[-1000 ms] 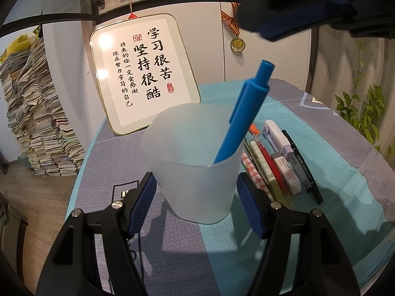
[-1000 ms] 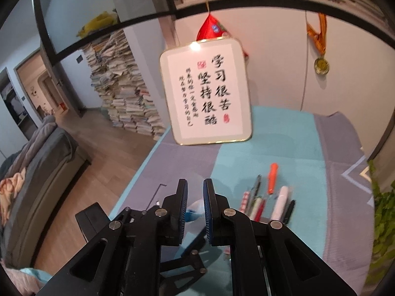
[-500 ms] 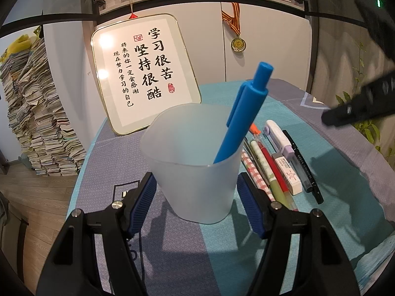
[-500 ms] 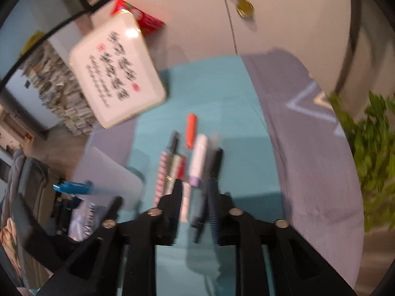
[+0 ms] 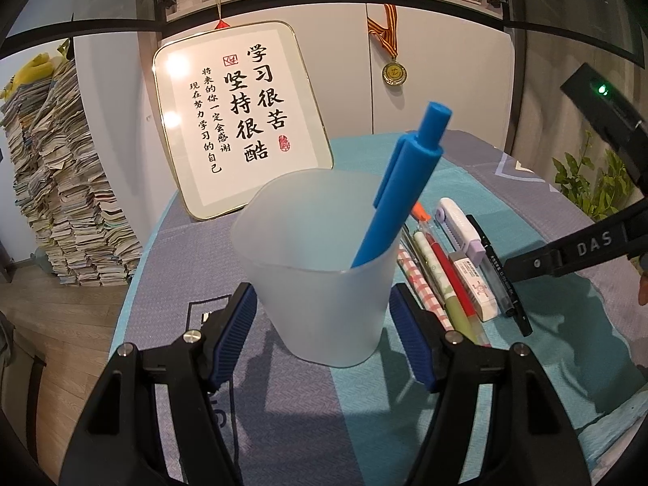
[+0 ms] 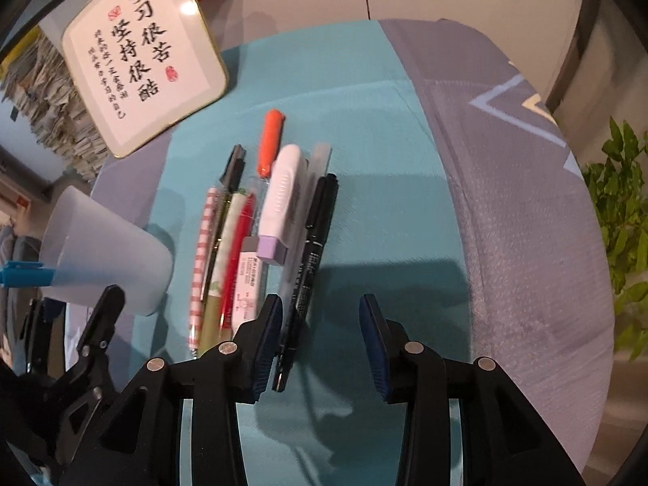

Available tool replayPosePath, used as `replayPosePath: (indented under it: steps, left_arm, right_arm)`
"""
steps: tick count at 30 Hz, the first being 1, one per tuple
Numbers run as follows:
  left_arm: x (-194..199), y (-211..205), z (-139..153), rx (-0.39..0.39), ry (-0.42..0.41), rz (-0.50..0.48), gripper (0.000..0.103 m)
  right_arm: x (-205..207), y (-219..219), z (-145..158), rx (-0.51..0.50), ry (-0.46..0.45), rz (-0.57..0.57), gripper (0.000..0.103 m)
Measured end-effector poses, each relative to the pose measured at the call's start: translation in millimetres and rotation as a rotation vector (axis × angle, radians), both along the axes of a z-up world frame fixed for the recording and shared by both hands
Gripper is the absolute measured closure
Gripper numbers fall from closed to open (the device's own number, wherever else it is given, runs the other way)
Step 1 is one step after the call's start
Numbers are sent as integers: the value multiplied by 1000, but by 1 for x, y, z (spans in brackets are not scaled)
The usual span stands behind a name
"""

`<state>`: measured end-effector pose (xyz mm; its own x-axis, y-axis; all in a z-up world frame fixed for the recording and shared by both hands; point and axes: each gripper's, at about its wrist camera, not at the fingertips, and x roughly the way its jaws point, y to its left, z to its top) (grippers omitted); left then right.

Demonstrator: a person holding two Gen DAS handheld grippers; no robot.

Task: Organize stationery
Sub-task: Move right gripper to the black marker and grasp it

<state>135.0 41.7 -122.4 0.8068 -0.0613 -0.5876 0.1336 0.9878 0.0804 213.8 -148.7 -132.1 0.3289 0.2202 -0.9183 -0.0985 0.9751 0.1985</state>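
My worry: the black pen lies tight against the row of pens, so my right tongs could nudge neighbours. They gape wide, empty, low centre of frame. Left tongs stand wide around the cup, not gripping; blue pen inside

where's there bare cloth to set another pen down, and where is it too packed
Bare teal cloth lies right of the black marker, up to the grey band, and beyond the orange pen. Crowded: the pen row from the pink checked pen to the marker, hard against the cup.
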Motion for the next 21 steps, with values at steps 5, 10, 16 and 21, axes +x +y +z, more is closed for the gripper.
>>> replayPosePath:
  steps: [5,10,16,21]
  left_arm:
    - [-1,-1,0,6,-1,1,35]
    - [-1,-2,-1,4,0,2,35]
    - [-1,-2,-1,5,0,4,35]
    - [-1,-2,-1,5,0,3,35]
  right_arm:
    - [3,4,-8,-14,12,8,63]
    - [6,0,-7,-66,-8,-24,63]
    - [9,-17,-4,-133,-27,-110,63]
    - [20,-26,4,-63,-51,-126,63]
